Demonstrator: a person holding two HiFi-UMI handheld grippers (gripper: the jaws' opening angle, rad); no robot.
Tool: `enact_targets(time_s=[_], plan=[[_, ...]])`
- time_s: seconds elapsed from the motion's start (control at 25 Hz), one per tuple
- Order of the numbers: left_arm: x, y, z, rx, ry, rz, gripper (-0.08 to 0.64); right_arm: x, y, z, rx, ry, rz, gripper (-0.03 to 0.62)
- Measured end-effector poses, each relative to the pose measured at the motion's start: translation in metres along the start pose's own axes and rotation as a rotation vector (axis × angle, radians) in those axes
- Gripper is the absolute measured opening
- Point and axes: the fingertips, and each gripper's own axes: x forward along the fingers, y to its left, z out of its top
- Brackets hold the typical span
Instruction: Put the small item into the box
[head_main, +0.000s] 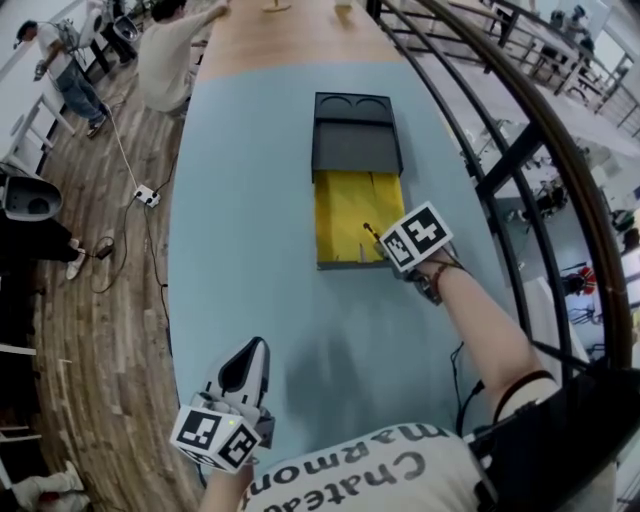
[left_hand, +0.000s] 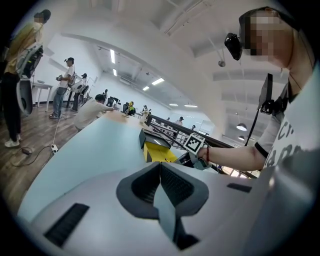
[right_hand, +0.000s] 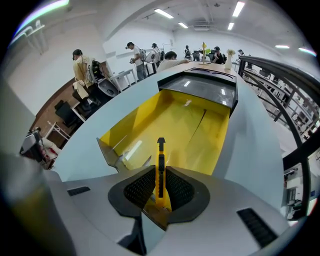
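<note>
Pinching a slim yellow cutter (right_hand: 160, 167) between its pads (right_hand: 137, 190), the right gripper (right_hand: 160, 189) has its jaws only as far apart as the cutter is thick. The cutter's tip points far over the near right end of the open yellow box (head_main: 340, 205). The cutter's rear is buried in the jaws, and whether it touches the box cannot be told. A dark cover (head_main: 355, 140) hides the box's far end. The left gripper (left_hand: 160, 186) is near the person over the table (head_main: 250, 260), jaws pressed together on nothing.
</note>
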Motion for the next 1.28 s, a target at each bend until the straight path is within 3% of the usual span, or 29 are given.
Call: enact_targets(time_s=[0.72, 1.08, 1.28], plan=[[-0.007, -0.001, 0.002, -0.003, -0.017, 0.011, 0.006, 0.002, -0.005, 0.003, -0.020, 0.001, -0.032, 0.083], [-0.014, -0.013, 0.007, 0.007, -0.033, 0.010, 0.006, -0.020, -0.009, 0.015, 0.002, -0.116, -0.075, 0.084], [-0.018, -0.025, 0.012, 0.019, -0.045, 0.004, 0.007, -0.039, -0.005, 0.026, 0.069, -0.275, -0.063, 0.071]])
